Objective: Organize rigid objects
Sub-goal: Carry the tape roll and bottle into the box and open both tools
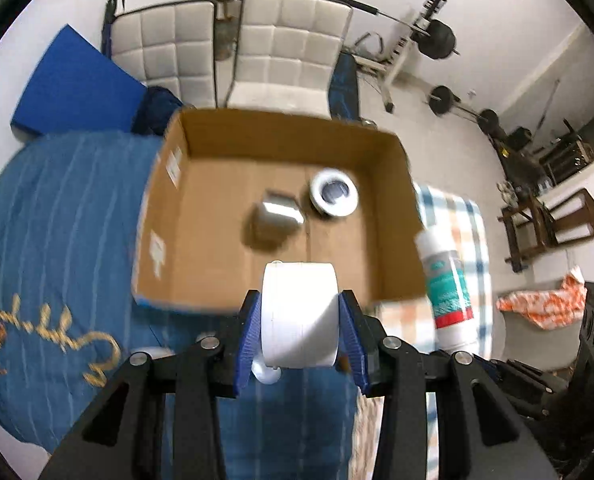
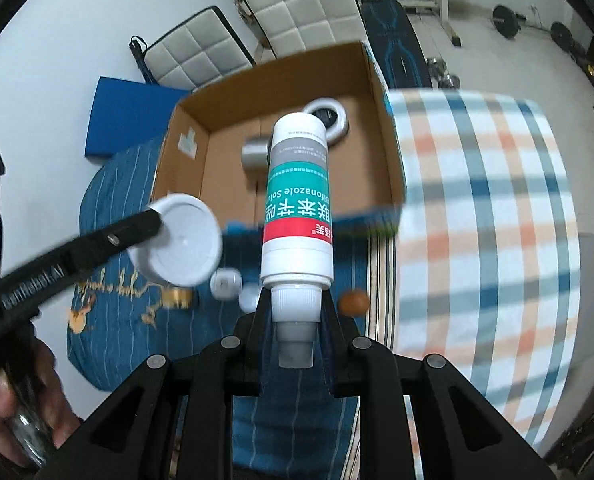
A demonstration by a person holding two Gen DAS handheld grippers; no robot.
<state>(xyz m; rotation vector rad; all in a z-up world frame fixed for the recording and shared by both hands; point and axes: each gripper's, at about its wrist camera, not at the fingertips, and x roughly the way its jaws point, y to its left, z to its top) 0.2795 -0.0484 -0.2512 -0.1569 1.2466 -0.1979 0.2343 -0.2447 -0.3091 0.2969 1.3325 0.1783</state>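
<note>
Held items: A squat white jar (image 1: 299, 314) is clamped across its sides in the left gripper (image 1: 300, 320), whose jaws have closed in on it. A tall white bottle (image 2: 298, 204) with a teal and red label is pinched at its neck in the right gripper (image 2: 297, 316), base pointing away from the hand.

Position: Both are in the air, just short of the near edge of an open cardboard box (image 1: 393, 160). The bottle also shows in the left view (image 1: 445, 292), beside the box's right wall.

Box contents: A small metal cylinder (image 1: 275, 216) lies near the middle of the floor; a white round tub (image 1: 334, 193) sits just beside it, toward the far right corner.

Still outside: Two small white pieces (image 2: 227, 284), an amber object (image 2: 179, 298) and a brown round object (image 2: 355, 302) lie on the blue bedspread (image 1: 57, 208) near the box's front edge.

Surroundings: A plaid blanket (image 2: 489, 220) covers the bed to the right. White quilted chairs (image 1: 293, 48) and weights stand behind.

Step in hand: Likely carrying both items into the box.

Doing it well: Clear the near wall before lowering. Aim the jar at the bare left floor and the bottle at the front right, away from the cylinder. Release low, since the bottle, held upside down, may topple.
</note>
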